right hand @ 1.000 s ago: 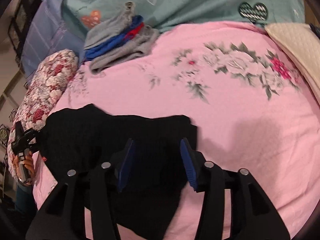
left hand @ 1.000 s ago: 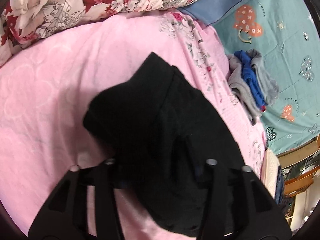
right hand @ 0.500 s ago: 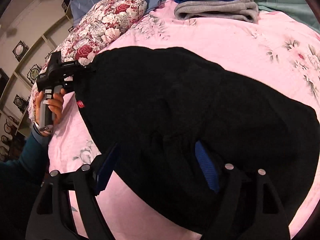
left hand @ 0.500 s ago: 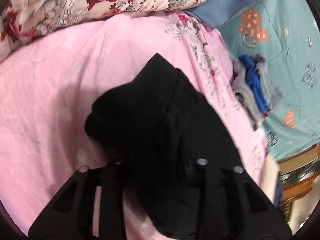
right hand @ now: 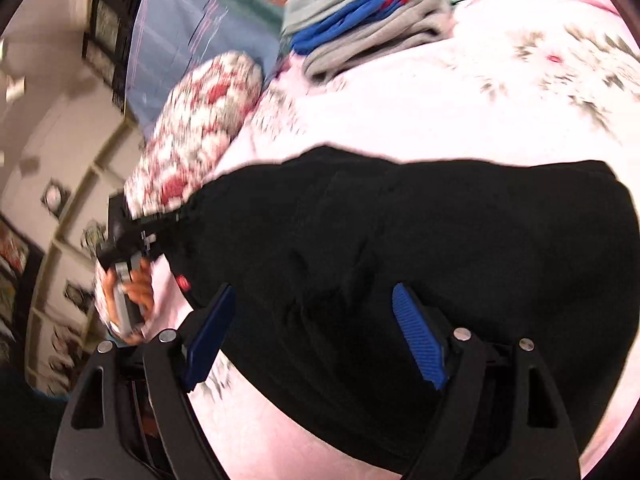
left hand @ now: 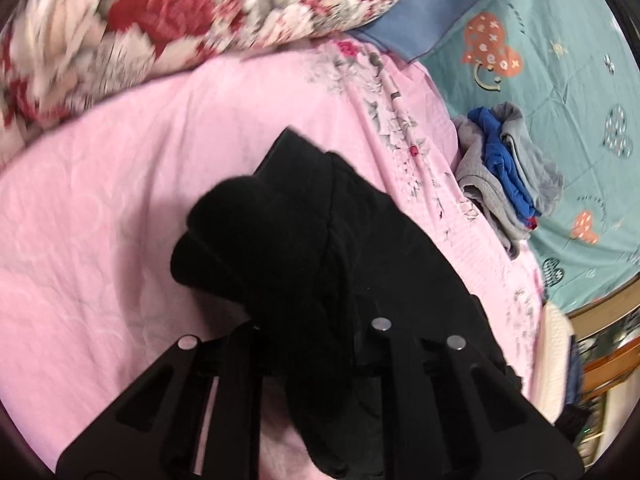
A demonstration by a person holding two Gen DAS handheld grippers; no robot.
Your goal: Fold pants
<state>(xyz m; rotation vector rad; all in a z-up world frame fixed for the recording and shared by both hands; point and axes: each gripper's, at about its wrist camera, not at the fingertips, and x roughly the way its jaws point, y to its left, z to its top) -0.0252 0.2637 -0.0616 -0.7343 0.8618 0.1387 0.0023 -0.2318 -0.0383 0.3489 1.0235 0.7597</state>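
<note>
- The right wrist view shows the black pants [right hand: 420, 264] spread wide and flat on the pink bed cover [right hand: 460, 112]. In the left wrist view the same pants [left hand: 312, 248] are a bunched, raised heap that hangs over the tongs.
- Only the right wrist view shows the person's hand [right hand: 132, 296] at the left edge of the pants. It holds the left gripper [right hand: 136, 236], which meets the corner of the cloth there. This part is blurred.
- In its own view the left gripper [left hand: 316, 344] is covered by black cloth between its arms. Its fingertips are hidden, so I cannot tell if it is clenched or released.
- The right gripper [right hand: 312, 332] is released: its two blue ribbed pads [right hand: 418, 336] stand wide apart over the near part of the pants.
- The pants look soft, thick and matt. A small red tag [right hand: 183, 282] sits near their left edge; its writing cannot be read.
- A pile of folded grey and blue clothes [right hand: 360, 12] lies at the far edge of the cover, well apart from the pants.
- A long pillow with red flowers [left hand: 160, 24] lies at the far left.
- The teal sheet [left hand: 560, 80] has printed hearts; the small letters on it cannot be read.
</note>
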